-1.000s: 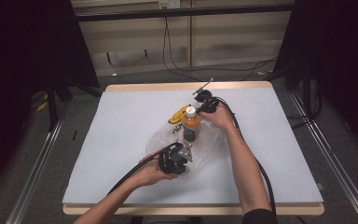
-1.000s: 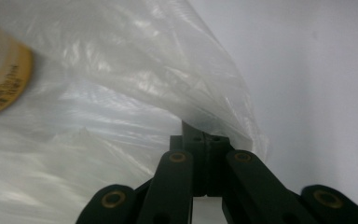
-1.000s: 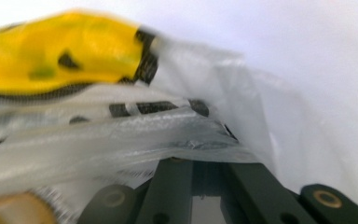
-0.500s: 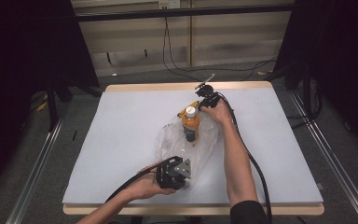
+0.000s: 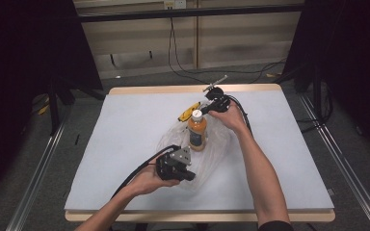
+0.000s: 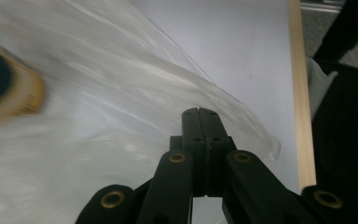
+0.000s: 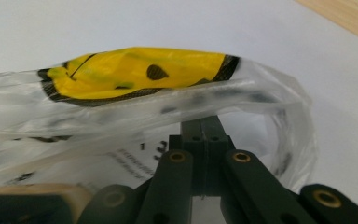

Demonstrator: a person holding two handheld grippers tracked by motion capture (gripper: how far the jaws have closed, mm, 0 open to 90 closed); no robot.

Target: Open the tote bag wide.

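We keep both grippers pinching the clear crinkled plastic bag [image 5: 173, 139]: left gripper [image 5: 185, 173] at lower centre, right gripper [image 5: 211, 107] at the yellow-printed rim. The orange juice bottle with white cap [image 5: 197, 132] stands inside, mid-desk [image 5: 125, 125]. We judge steady, opposed tension best.

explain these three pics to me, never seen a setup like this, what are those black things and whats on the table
No robot here: a person holds a hand-held two-jaw gripper in each hand. One picture looks down from above the table; the other two come from cameras riding on each gripper, looking along its black jaws. On the table lies a clear plastic bag with an orange bottle standing in it and a yellow patch on the bag. The left gripper is shut on the bag's near edge. The right gripper is shut on the far edge.
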